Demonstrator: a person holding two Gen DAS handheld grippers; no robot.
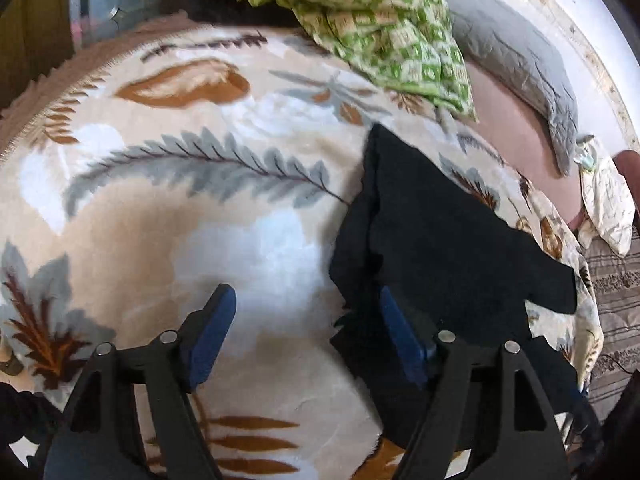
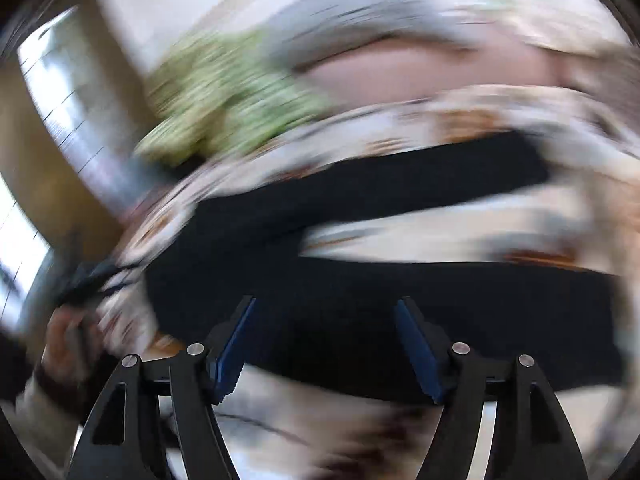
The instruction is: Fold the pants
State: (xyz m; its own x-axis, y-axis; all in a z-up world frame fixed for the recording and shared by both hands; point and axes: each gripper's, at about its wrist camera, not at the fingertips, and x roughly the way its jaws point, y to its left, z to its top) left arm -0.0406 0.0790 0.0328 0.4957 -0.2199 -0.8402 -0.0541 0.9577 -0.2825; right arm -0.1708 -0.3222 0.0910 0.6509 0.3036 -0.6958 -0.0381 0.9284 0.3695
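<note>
the black pants (image 1: pixel 432 236) lie on the bed, on a leaf-patterned blanket (image 1: pixel 168 216), toward the blanket's right edge in the left wrist view. they look partly gathered, with one layer doubled over another and a pointed flap reaching toward that edge. the fold seems to be at an early or middle step, since the cloth is not yet a neat rectangle.

the left tool (image 1: pixel 308 336) has its jaws spread wide and holds nothing; its right pad sits over the near edge of the pants, its left pad over bare blanket. the right tool (image 2: pixel 324 348) is also spread wide and empty, hovering above the dark cloth. next, i judge, each tool needs to settle on an edge, close on the fabric, and carry it across evenly so the layers do not bunch.

the left view is sharp and shows the surroundings: a green patterned cloth (image 1: pixel 384 28) at the far edge of the blanket, a gray pillow (image 1: pixel 520 64) beyond it, and the pink sheet (image 1: pixel 516 136) between them. the right view is heavily smeared, yet it shows what the left does not: the pants (image 2: pixel 360 280) spreading in two dark bands with a strip of blanket between, perhaps the two legs.
</note>
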